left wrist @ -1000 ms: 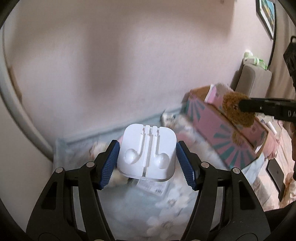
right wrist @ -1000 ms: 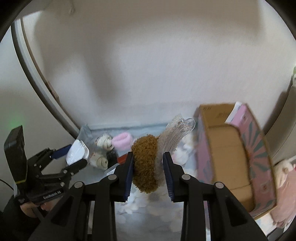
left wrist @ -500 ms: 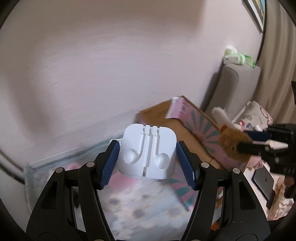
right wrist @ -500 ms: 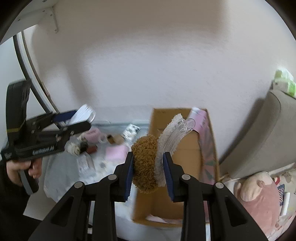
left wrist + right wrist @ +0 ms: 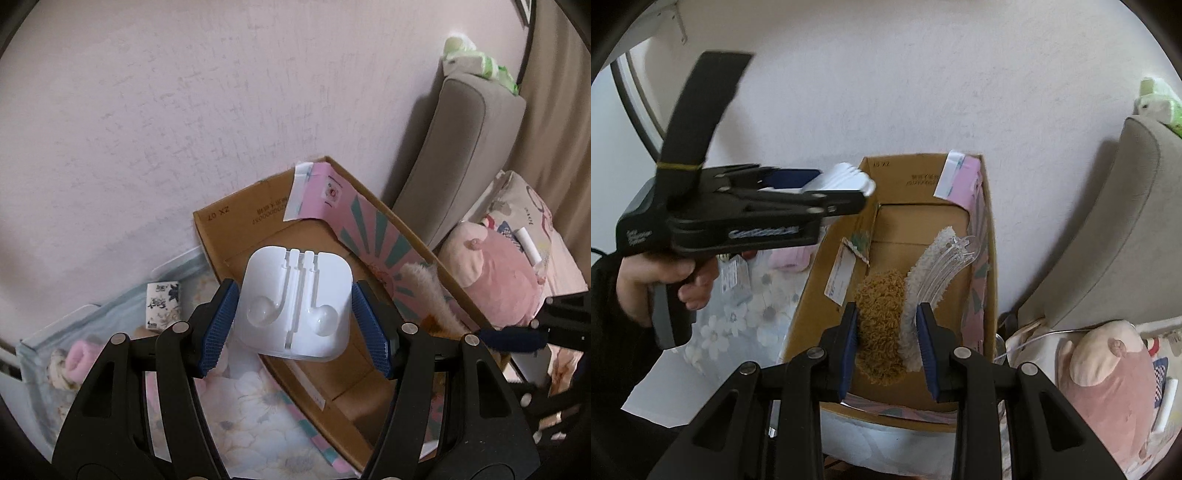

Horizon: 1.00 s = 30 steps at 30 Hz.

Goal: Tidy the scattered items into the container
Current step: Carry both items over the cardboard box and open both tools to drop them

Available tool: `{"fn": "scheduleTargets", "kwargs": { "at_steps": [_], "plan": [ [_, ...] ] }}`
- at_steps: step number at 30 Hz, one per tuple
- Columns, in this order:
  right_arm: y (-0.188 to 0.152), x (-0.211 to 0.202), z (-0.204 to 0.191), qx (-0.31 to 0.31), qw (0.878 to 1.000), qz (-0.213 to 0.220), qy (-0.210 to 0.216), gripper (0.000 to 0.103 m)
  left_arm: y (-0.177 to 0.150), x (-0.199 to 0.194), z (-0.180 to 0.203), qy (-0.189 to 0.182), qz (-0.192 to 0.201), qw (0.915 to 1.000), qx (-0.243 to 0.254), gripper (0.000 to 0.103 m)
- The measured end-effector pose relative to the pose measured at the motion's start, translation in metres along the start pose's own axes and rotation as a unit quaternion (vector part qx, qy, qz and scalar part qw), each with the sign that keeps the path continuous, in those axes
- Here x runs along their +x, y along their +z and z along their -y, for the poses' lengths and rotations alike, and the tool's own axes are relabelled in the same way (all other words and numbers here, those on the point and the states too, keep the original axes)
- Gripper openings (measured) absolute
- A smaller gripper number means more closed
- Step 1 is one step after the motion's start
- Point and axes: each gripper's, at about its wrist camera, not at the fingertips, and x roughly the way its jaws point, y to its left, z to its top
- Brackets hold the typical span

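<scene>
My left gripper [image 5: 293, 321] is shut on a white earphone case [image 5: 293, 302] and holds it above the open cardboard box [image 5: 236, 221]. My right gripper [image 5: 886, 334] is shut on a fuzzy brown-and-white hair clip [image 5: 882, 314] with clear plastic teeth, over the same box [image 5: 812, 295]. The left gripper [image 5: 746, 218] with the white case [image 5: 846, 181] shows in the right wrist view above the box's left rim. The right gripper's blue fingertip [image 5: 511, 338] shows at the right in the left wrist view.
A floral cloth [image 5: 251, 413] lies left of the box with a pink roll [image 5: 79, 360], a small patterned packet [image 5: 162, 301] and a label card [image 5: 733, 277]. A grey sofa arm [image 5: 465, 147] and a pink plush toy [image 5: 495, 284] stand to the right. A wall is behind.
Both grippers moved right from over the cloth to above the box, each keeping its item. The view now looks down into the box.
</scene>
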Motion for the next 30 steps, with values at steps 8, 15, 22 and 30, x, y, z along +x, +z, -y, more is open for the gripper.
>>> {"fn": "scheduleTargets", "kwargs": {
  "at_steps": [8, 15, 22, 30],
  "plan": [
    [0.003, 0.019, -0.005, -0.033, 0.999, -0.025, 0.007, 0.033, 0.005, 0.0, -0.005, -0.026, 0.002, 0.9995, -0.02, 0.063],
    [0.003, 0.029, -0.013, -0.063, 0.997, -0.049, 0.007, 0.068, 0.016, -0.011, -0.003, -0.008, 0.021, 0.9992, -0.032, 0.103],
    [0.007, 0.023, -0.009, -0.07, 0.996, -0.047, 0.009, 0.068, 0.023, -0.016, -0.002, 0.001, 0.02, 0.9992, -0.033, 0.103],
    [0.016, 0.018, -0.005, -0.074, 0.996, -0.046, 0.015, 0.068, 0.019, -0.025, -0.007, 0.011, 0.023, 0.9986, -0.046, 0.103]
  ]
}}
